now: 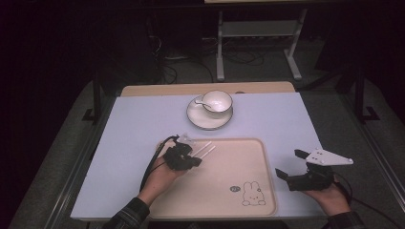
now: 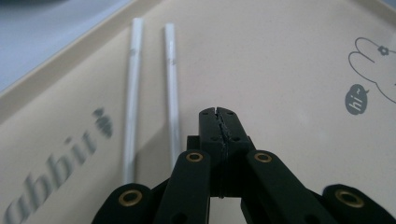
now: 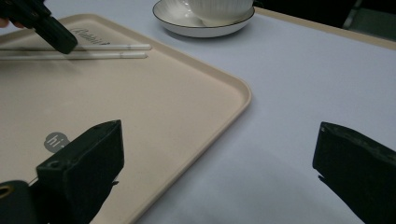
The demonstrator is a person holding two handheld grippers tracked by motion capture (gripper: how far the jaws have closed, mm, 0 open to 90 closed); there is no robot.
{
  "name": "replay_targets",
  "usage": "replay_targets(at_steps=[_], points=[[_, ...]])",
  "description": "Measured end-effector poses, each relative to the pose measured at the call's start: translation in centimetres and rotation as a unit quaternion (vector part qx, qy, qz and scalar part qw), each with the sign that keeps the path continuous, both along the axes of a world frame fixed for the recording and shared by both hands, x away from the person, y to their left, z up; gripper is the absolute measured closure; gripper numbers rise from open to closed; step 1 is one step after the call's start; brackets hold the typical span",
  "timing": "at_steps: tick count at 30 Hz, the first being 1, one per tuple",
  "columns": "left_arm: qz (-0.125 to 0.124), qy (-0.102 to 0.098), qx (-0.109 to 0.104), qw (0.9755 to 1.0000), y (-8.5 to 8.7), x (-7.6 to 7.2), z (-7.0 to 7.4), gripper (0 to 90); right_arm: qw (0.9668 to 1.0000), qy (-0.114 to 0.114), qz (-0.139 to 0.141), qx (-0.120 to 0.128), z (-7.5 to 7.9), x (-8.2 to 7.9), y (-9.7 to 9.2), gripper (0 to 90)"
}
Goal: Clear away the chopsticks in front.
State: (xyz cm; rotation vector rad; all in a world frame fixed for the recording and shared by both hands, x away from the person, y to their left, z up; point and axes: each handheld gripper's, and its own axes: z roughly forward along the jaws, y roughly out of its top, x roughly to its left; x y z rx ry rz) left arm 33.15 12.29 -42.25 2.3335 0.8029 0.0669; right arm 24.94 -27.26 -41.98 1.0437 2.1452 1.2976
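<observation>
The left gripper (image 2: 218, 113) has its jaws clenched together on nothing, poised over the beige rectangular plastic tray (image 1: 248, 157). The pair of white slender chopsticks (image 2: 152, 88) lies flat in the tray's far left corner, just beside the jaw tips and apart from them. The right gripper (image 1: 290, 164) holds its jaws spread wide over the pale blue table (image 1: 138, 124), beside the tray's right edge.

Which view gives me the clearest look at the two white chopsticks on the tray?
The left gripper view: the chopsticks lie close and sharp on the tray, side by side, just left of the shut tongs. The right gripper view shows them far off, partly behind the left tongs. The high view shows just their small tips.
</observation>
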Motion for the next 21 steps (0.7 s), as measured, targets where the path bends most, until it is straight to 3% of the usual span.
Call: replay_targets(at_steps=[4, 9, 16, 21], points=[[-0.015, -0.002, 0.007, 0.9999, -1.6, 1.1, -1.0, 89.5, 1.0000, -0.001, -0.001, -0.002, 0.0, 0.1, 0.0, 1.3], [-0.007, -0.018, 0.012, 0.9998, -2.7, 2.7, -1.4, 89.5, 1.0000, 0.000, 0.001, -0.008, 0.1, -0.1, 0.2, 1.3], [0.019, -0.037, 0.012, 0.9991, -2.3, 4.5, -1.5, 89.6, 1.0000, -0.002, 0.001, -0.008, 0.1, -0.1, 0.3, 1.3], [0.026, -0.031, 0.009, 0.9992, -1.6, 4.8, -1.5, 89.6, 1.0000, -0.002, 0.002, -0.007, 0.2, -0.1, 0.3, 1.3]])
